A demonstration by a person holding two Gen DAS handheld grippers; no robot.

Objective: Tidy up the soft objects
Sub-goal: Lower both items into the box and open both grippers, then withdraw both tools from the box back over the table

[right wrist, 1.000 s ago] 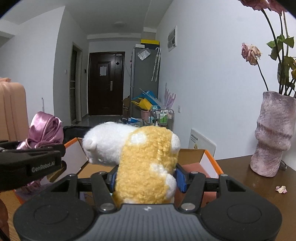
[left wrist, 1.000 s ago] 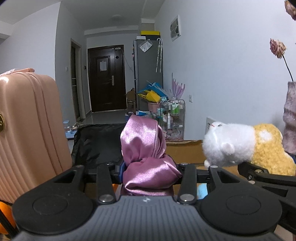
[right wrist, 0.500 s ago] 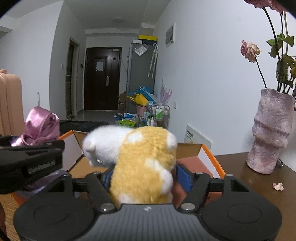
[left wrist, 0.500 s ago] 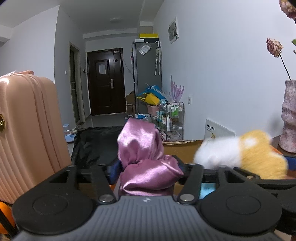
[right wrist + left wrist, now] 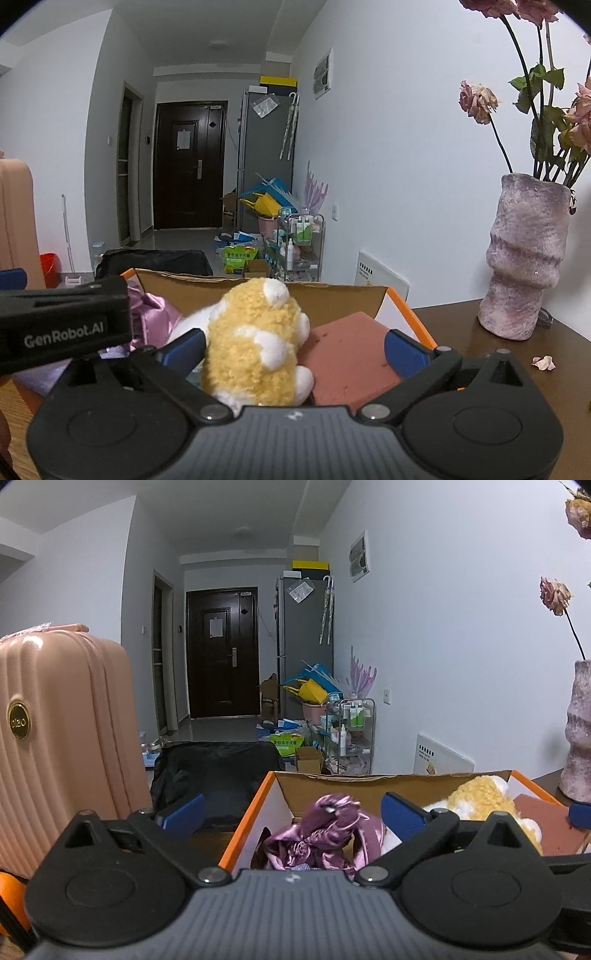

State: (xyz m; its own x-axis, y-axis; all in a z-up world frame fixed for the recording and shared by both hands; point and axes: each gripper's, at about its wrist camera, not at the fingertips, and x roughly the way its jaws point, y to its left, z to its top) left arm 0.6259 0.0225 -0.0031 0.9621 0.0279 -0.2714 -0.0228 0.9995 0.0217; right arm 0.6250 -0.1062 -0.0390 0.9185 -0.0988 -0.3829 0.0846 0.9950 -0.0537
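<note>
Opening over the cardboard box [image 5: 369, 782]: left claw [image 5: 295, 810] spreading wide, purple satin cloth [image 5: 321, 834] lying loose below, untouched. Same for right claw [image 5: 295, 343], pads parting, yellow-and-white plush toy [image 5: 255, 343] between them but apparently free, leaning beside a reddish sponge block [image 5: 351, 350]. Likely released so both settle inside 1 box. Nearby: pink suitcase [image 5: 62, 731] left, vase [image 5: 524, 266] on the counter [image 5: 498, 354] right; little room remaining.
</note>
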